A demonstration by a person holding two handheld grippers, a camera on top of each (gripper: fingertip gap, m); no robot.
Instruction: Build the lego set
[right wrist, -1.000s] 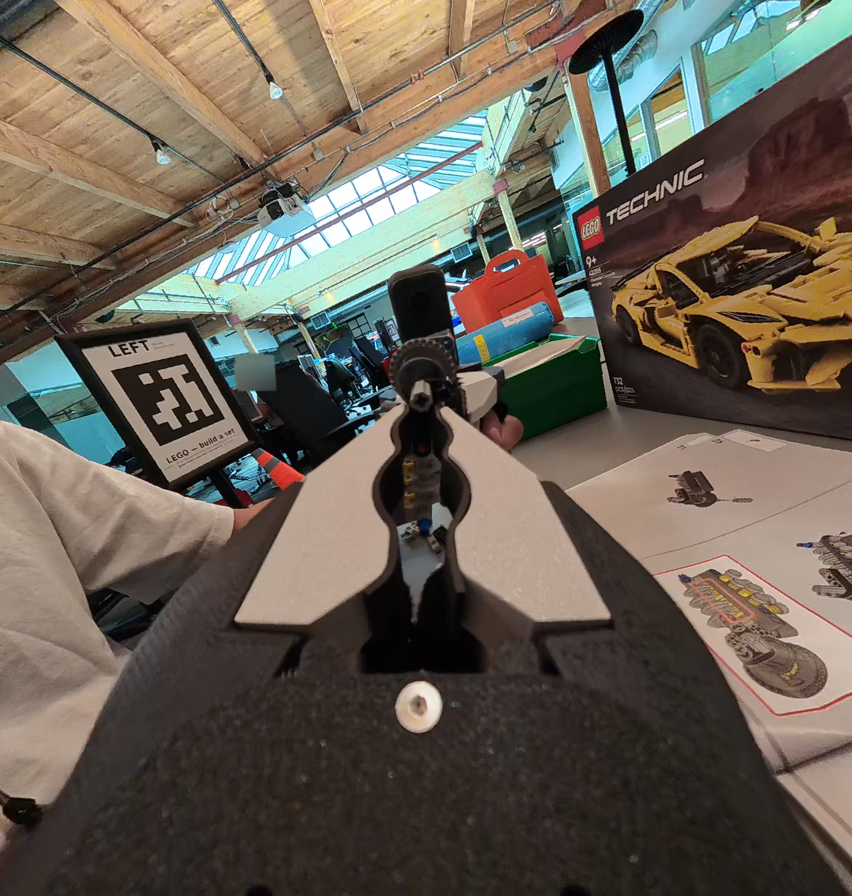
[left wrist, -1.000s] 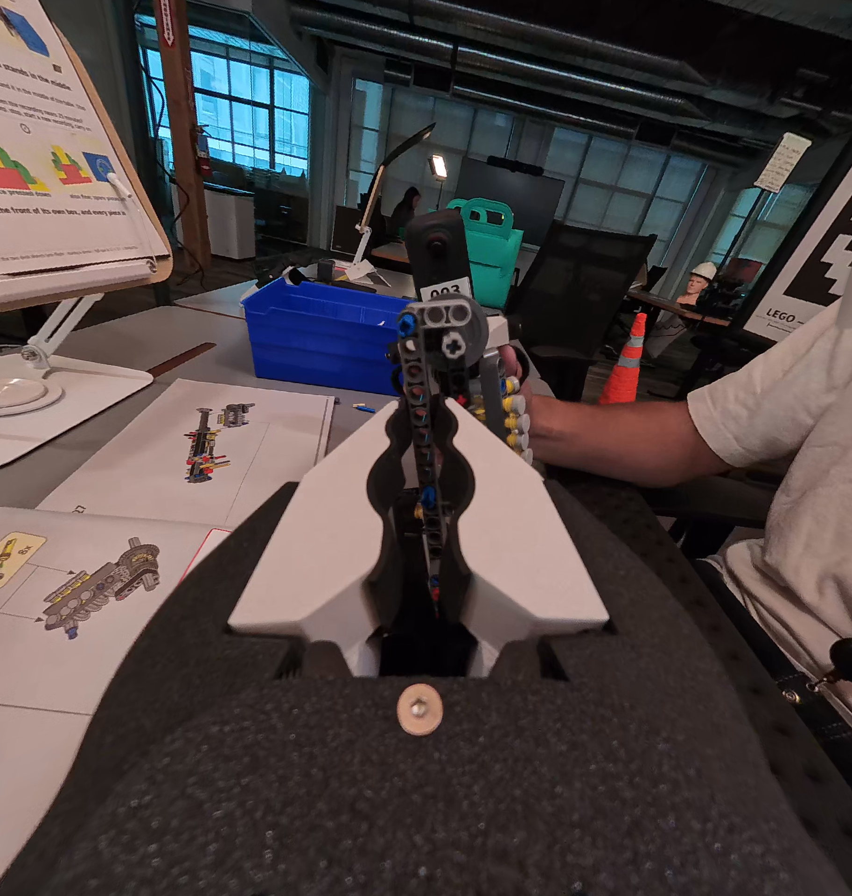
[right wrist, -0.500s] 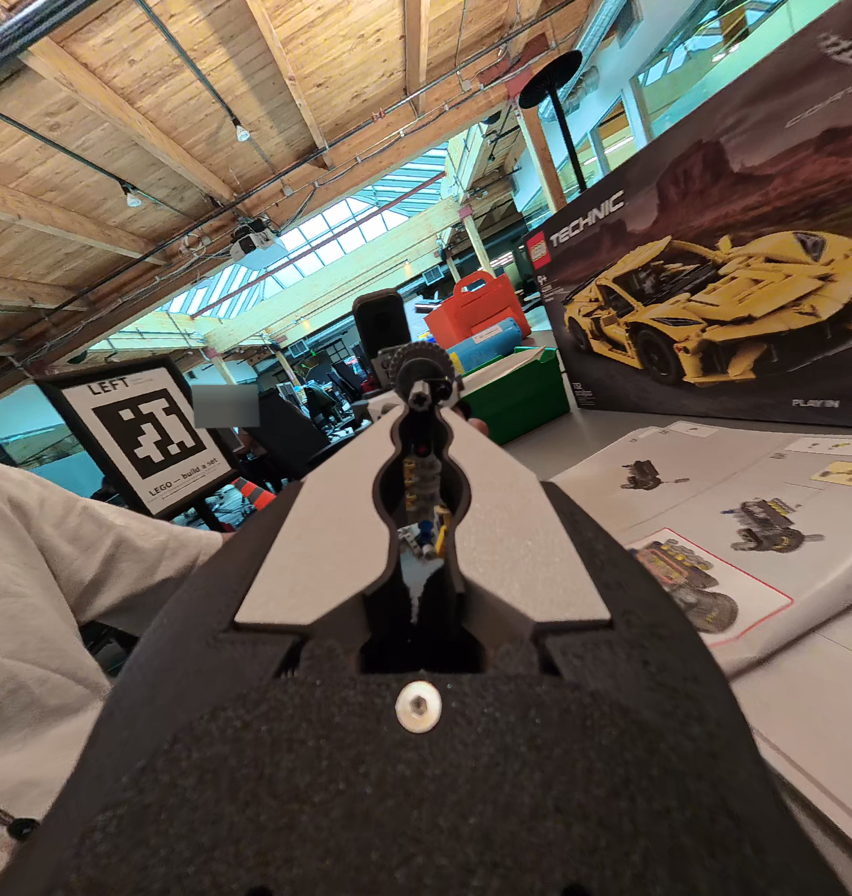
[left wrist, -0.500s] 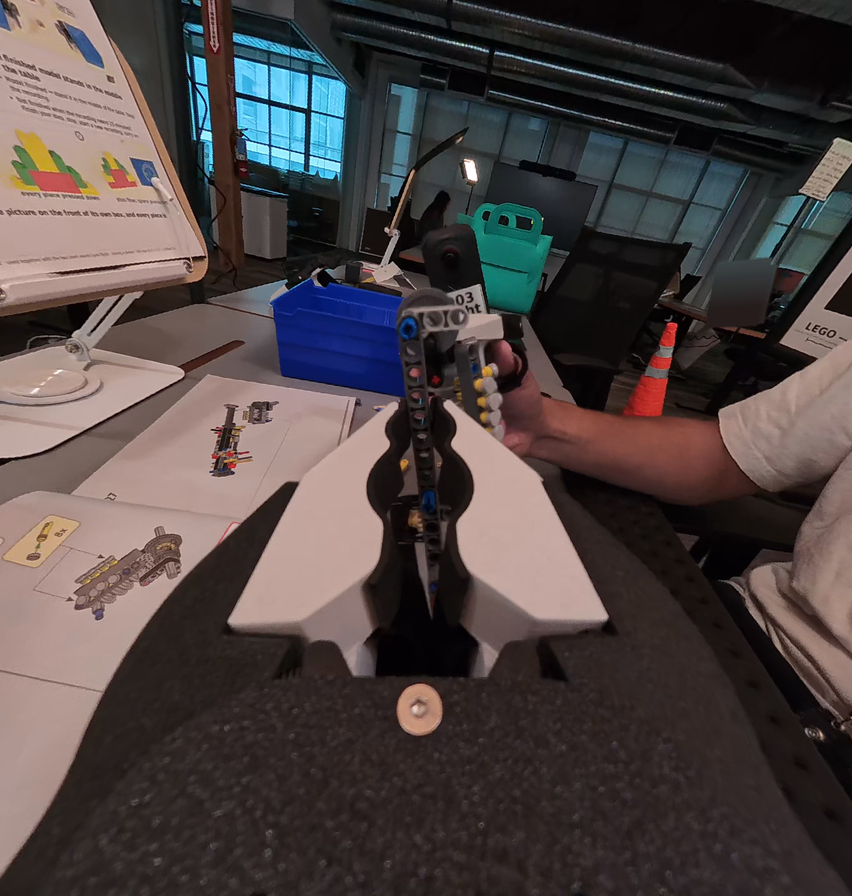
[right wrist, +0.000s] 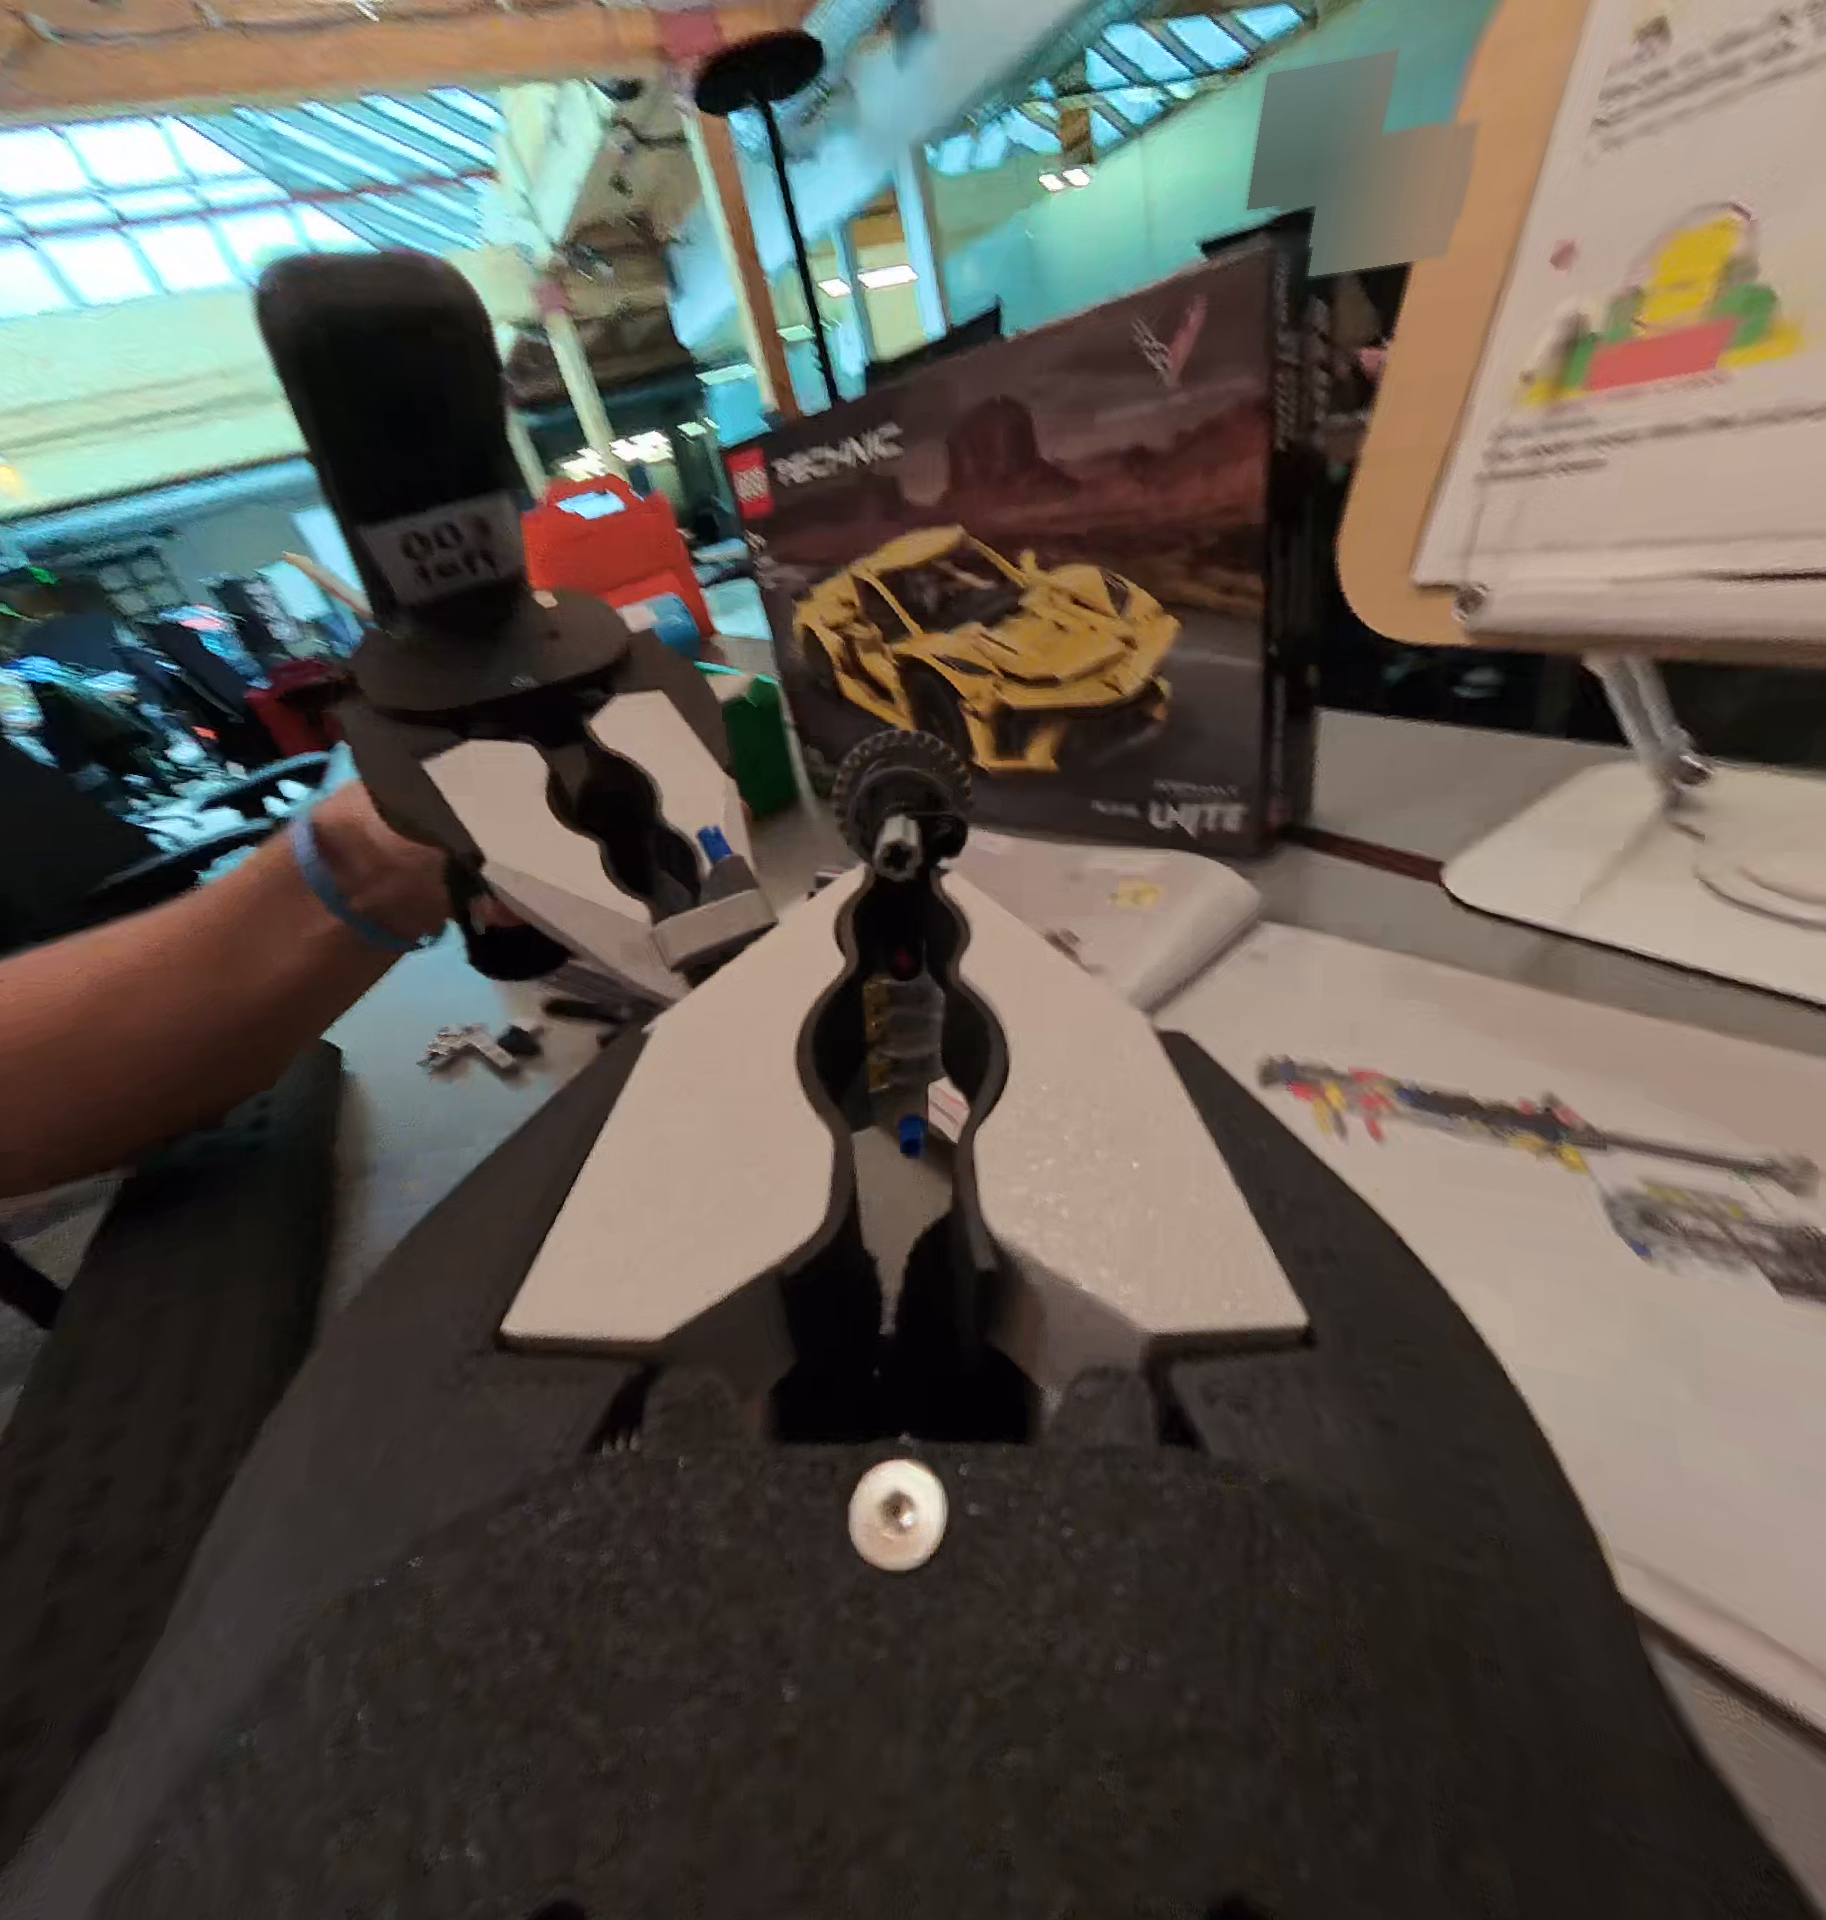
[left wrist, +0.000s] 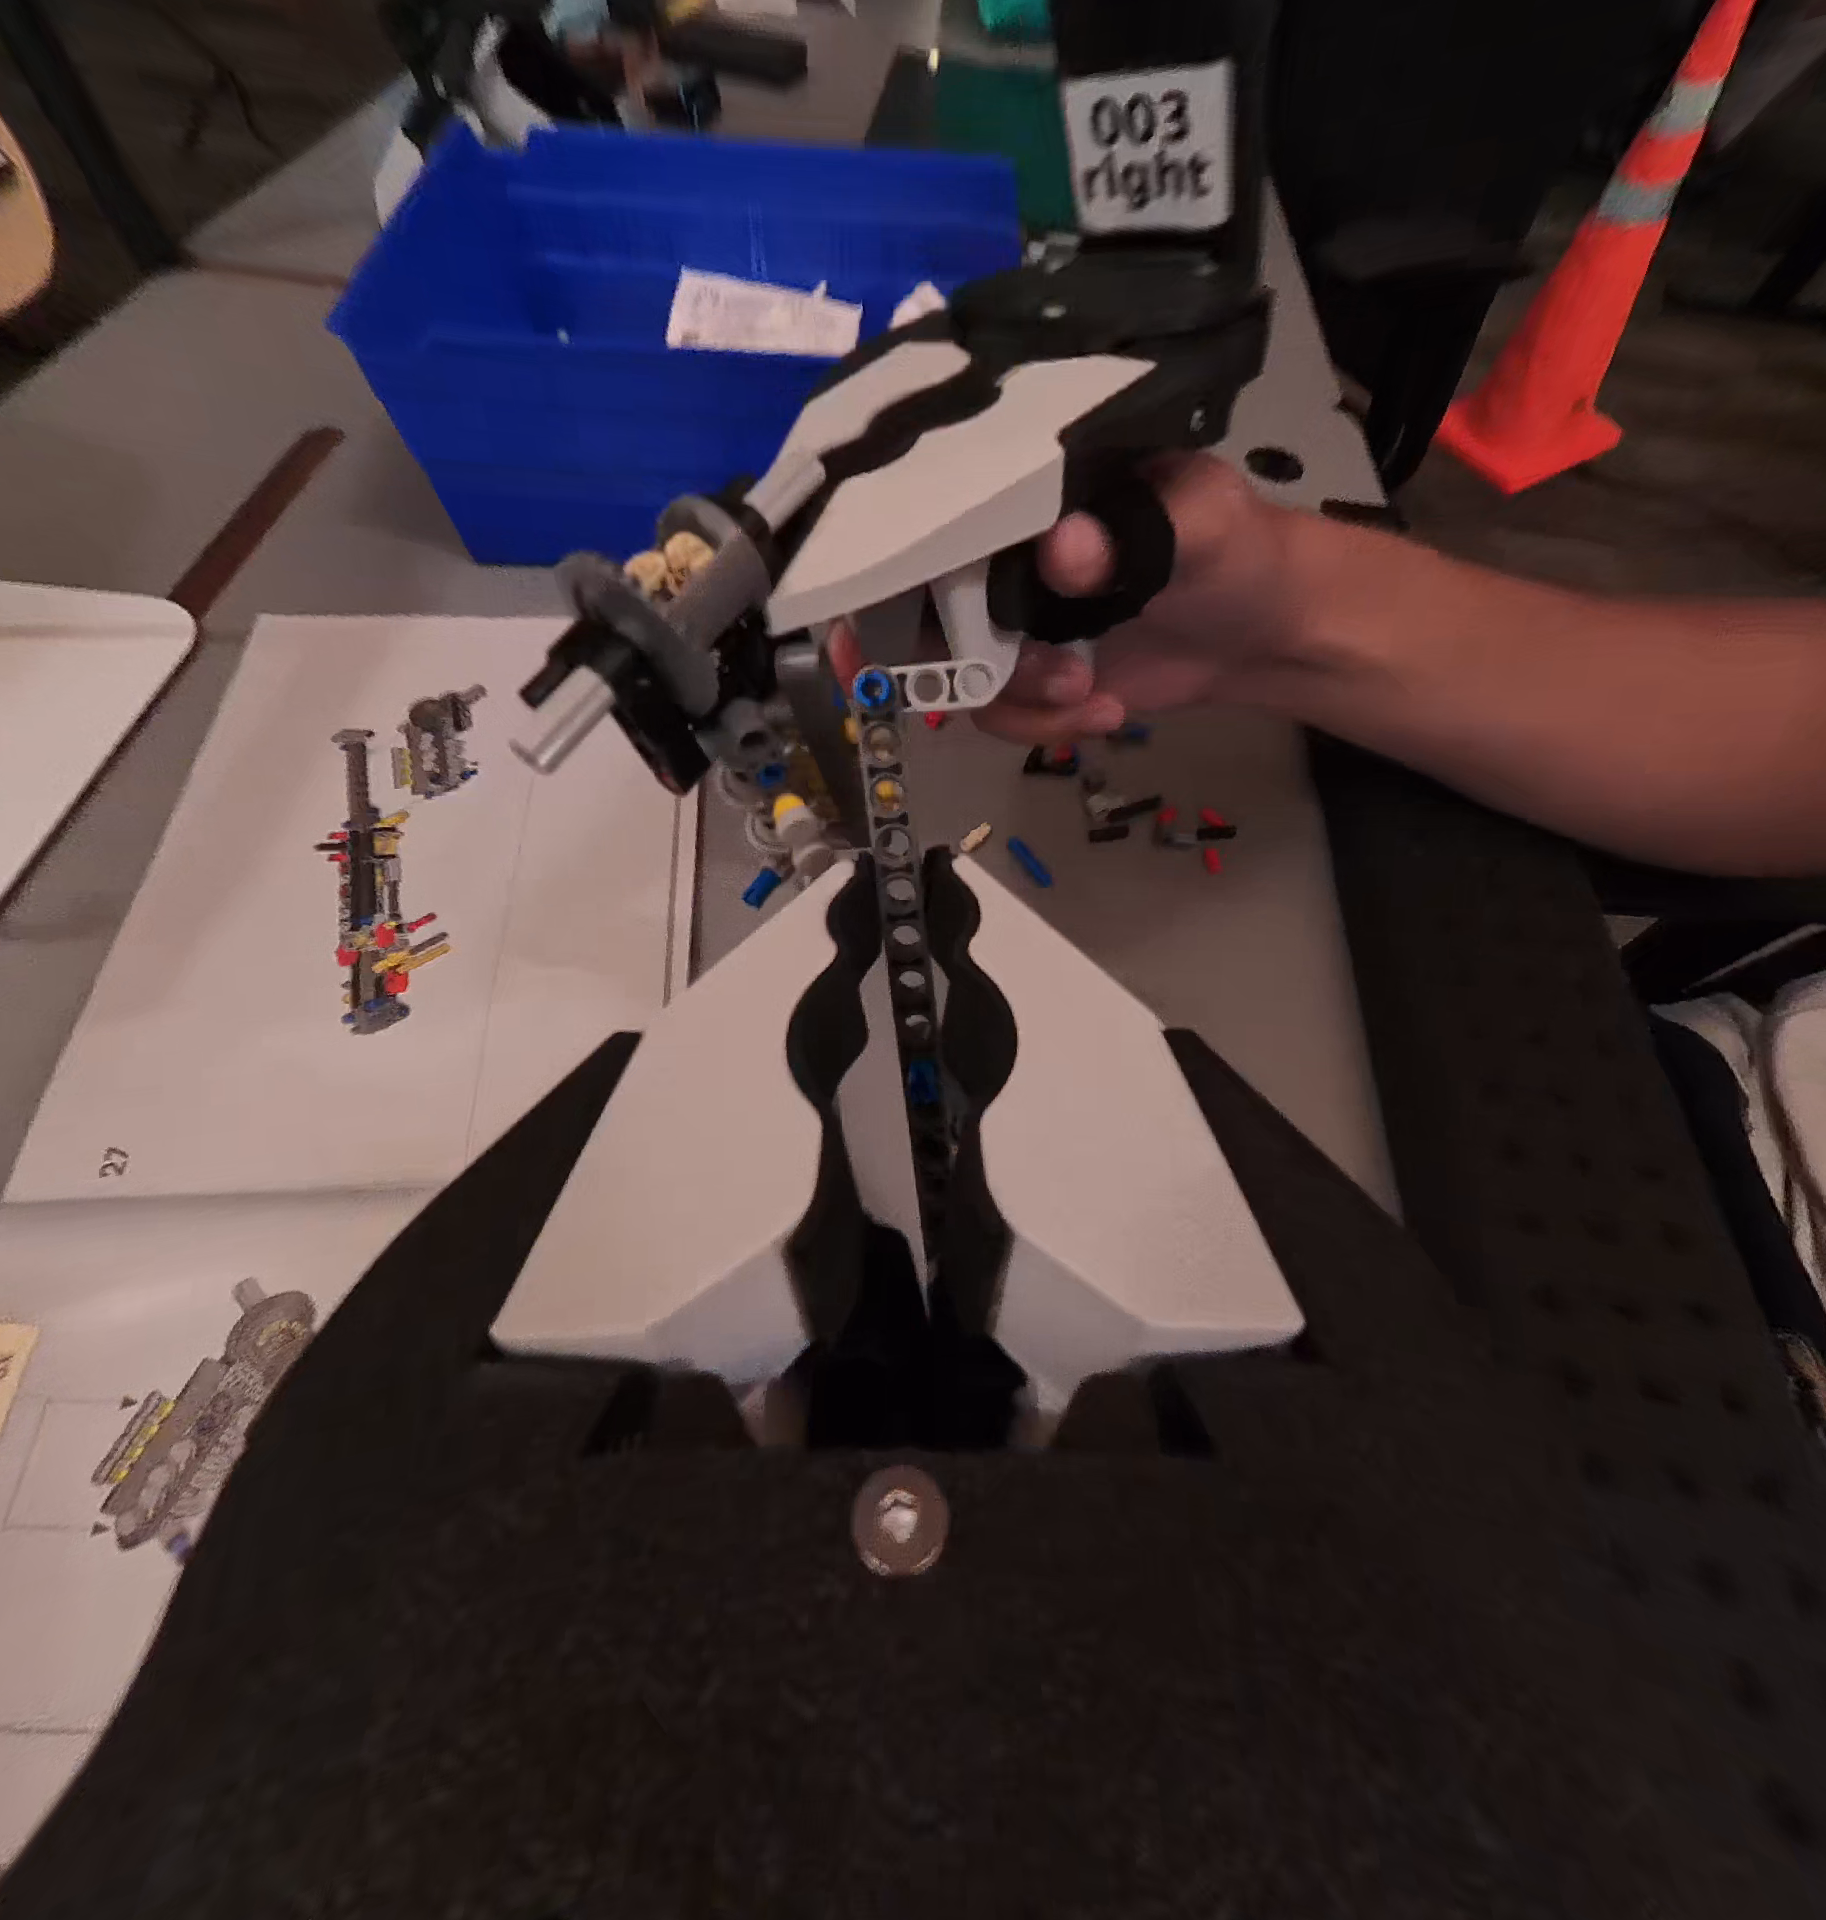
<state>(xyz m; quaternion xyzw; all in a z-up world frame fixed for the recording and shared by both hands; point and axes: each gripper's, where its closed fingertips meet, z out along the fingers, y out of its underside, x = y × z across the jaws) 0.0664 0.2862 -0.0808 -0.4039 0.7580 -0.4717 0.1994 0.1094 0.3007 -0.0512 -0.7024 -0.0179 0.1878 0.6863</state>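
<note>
While the left wrist view is blurred by motion, it shows the left gripper (left wrist: 904, 883) clamped on a long dark studless beam (left wrist: 896, 883) that runs out past the fingertips, with a blue pin at its far end. Just beyond that end, up and to the right, a hand (left wrist: 1179, 613) holds the right gripper (left wrist: 774, 509), whose fingers are closed on a geared lego assembly (left wrist: 670, 644) with a grey gear, a light axle and tan parts. Loose lego pieces (left wrist: 1127, 800) lie on the table ahead and right of the fingertips, an open instruction booklet (left wrist: 369, 894) lies to the left, and a blue bin (left wrist: 618, 343) stands farther ahead. In the right wrist view, the right gripper (right wrist: 904, 883) is shut on the geared lego assembly (right wrist: 901, 800), its gear and axle tip poking out past the fingertips and more of it lodged between the fingers. To the left and a little ahead, the left gripper (right wrist: 706, 904) shows with the blue pin near its tips. A lego box (right wrist: 1023, 623) with a yellow car stands ahead, and the instruction booklet (right wrist: 1511, 1143) lies to the right.
</note>
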